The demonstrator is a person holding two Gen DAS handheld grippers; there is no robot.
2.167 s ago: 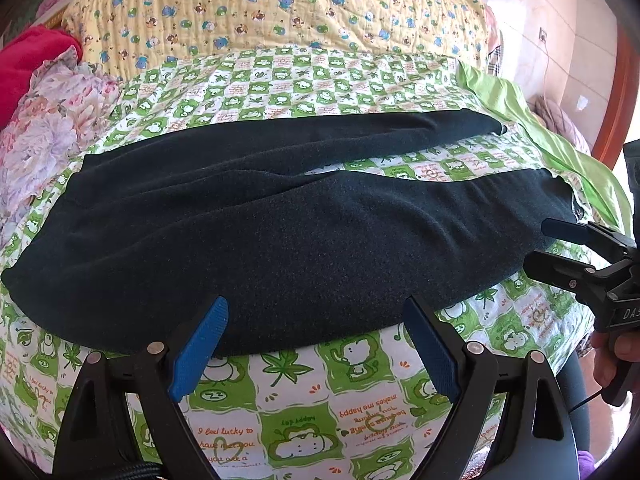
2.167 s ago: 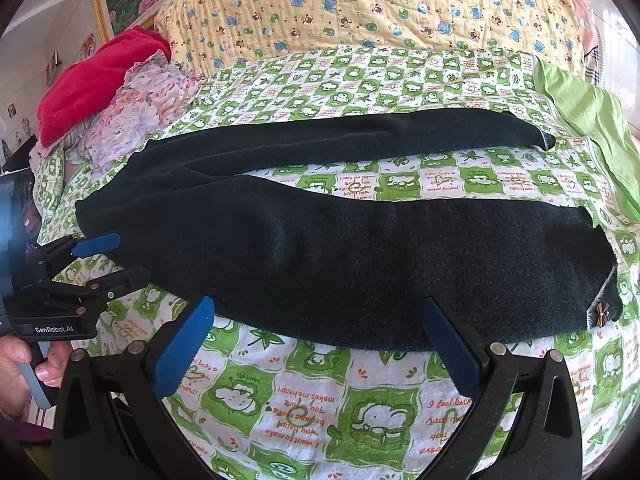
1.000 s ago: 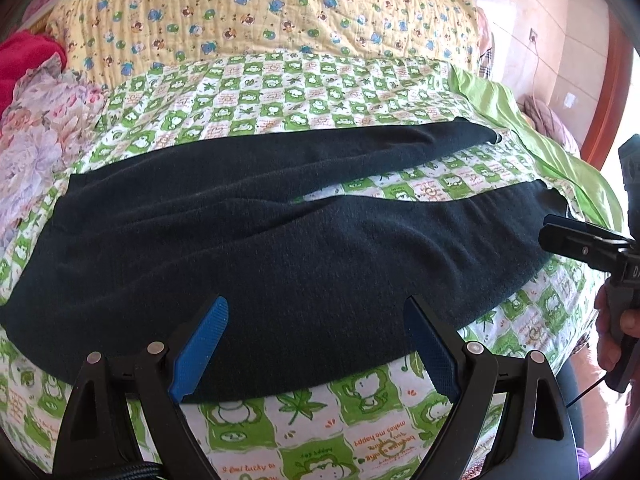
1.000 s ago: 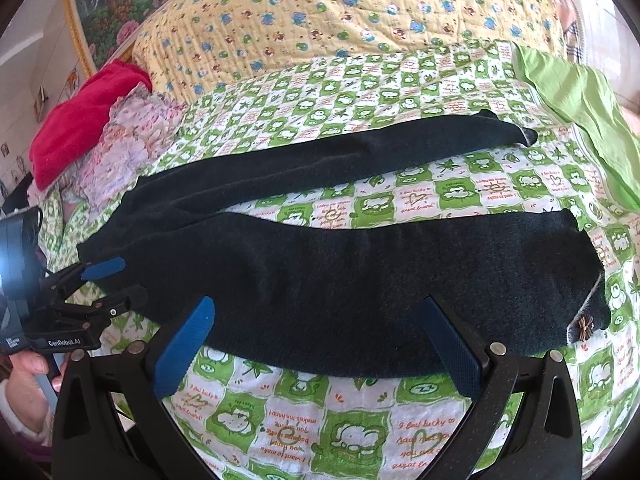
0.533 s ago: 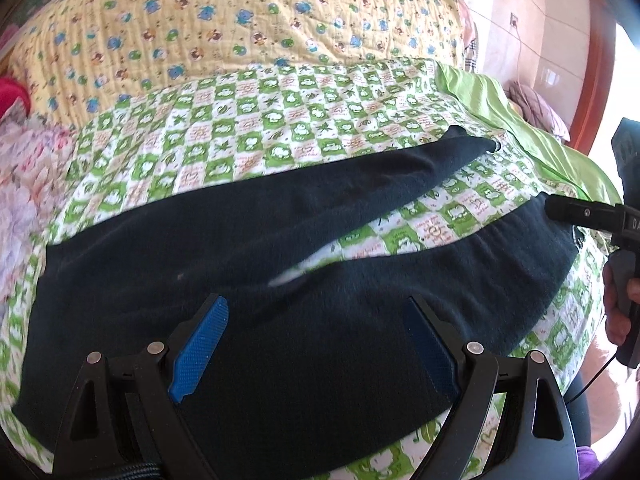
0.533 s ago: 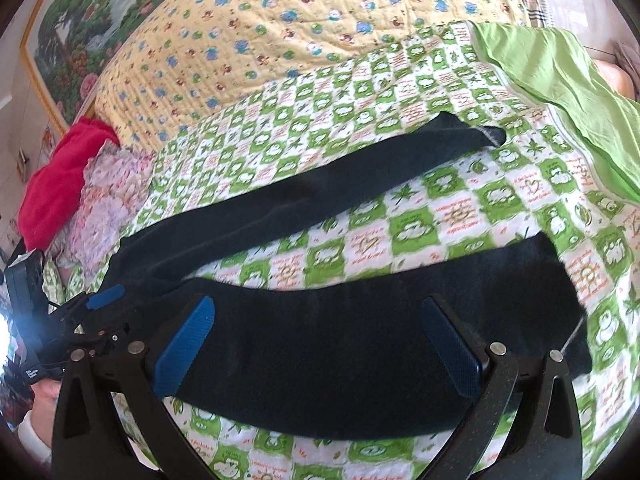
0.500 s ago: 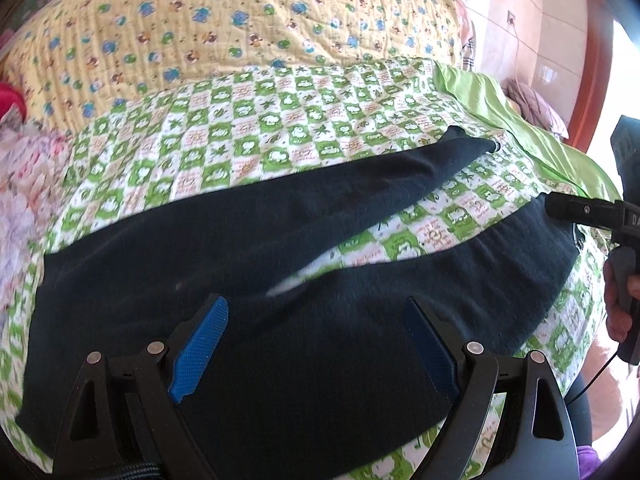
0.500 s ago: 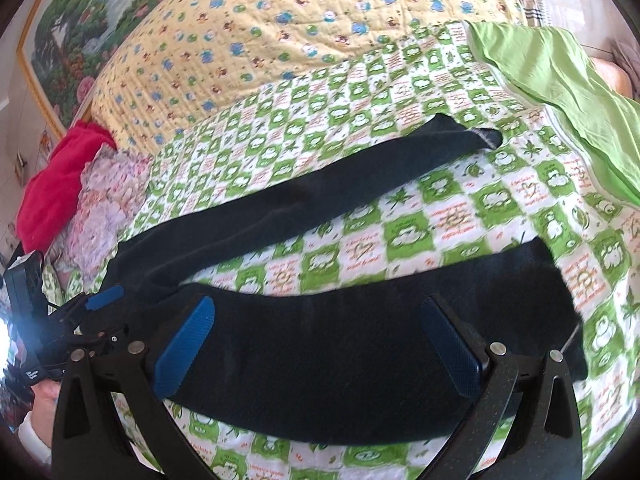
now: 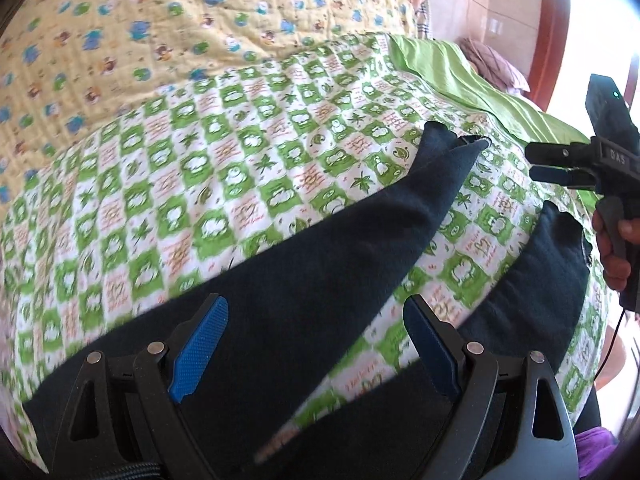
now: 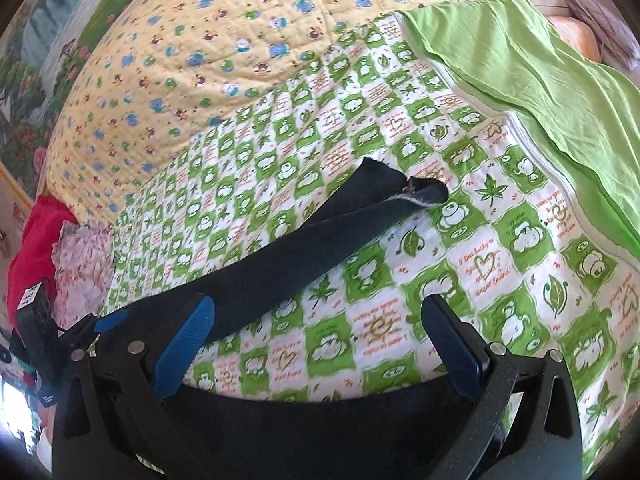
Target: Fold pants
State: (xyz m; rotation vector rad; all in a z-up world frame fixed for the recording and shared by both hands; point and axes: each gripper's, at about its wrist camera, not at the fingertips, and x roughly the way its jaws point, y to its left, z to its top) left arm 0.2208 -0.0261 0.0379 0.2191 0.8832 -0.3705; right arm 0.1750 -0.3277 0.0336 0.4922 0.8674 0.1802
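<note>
Dark navy pants lie spread flat on a green-and-white checked bedspread, legs apart in a V. The far leg's cuff points to the upper right; it also shows in the right wrist view. My left gripper is open, low over the waist end of the pants. My right gripper is open, above the near leg and the bare spread between the legs. In the left wrist view the right gripper shows at the right edge, jaws nearly together, above the near leg's cuff.
A yellow patterned quilt covers the far side of the bed. A lime green cloth lies at the right. Red and floral clothes are piled at the left. A red wooden frame stands beyond the bed.
Both grippers have moved forward and lower over the pants, so the cloth fills more of each view. The pants lie as before. Both stay open.
</note>
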